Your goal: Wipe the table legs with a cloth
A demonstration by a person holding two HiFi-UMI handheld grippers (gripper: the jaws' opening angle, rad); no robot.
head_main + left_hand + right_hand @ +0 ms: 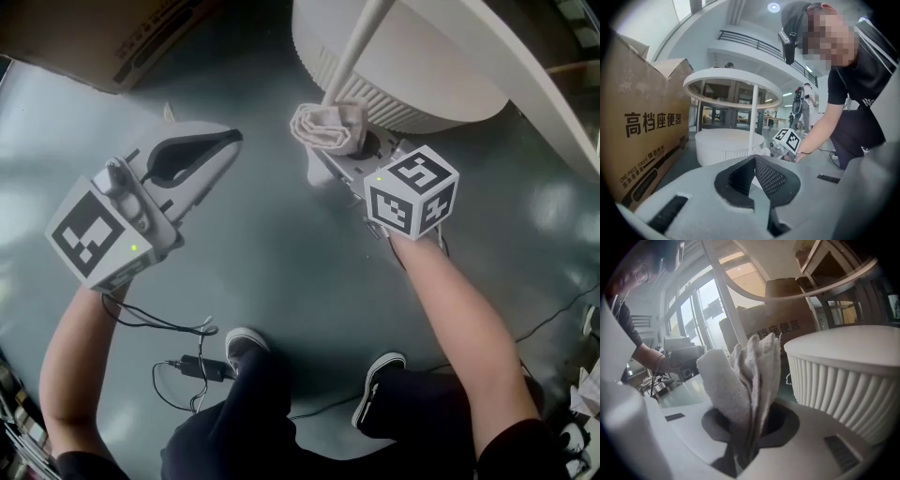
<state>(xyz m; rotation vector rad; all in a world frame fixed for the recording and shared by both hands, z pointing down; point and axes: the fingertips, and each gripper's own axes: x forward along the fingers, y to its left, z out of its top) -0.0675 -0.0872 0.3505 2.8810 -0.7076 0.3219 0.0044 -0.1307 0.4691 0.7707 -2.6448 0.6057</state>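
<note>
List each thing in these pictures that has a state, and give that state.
left gripper, shut and empty.
right gripper, shut on the cloth.
cloth, bunched up, clamped, by the table leg.
table leg, upright on its round base.
box, top flaps raised.

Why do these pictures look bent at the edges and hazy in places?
Left gripper view: a wide lens bows the cardboard box and the table rim, corners go dark, and a mosaic covers part of the person. Right gripper view: same bending; bright haze washes out the windows, and the cloth near the lens looks soft. Head view: sharpest, with pale sheen on the floor.
</note>
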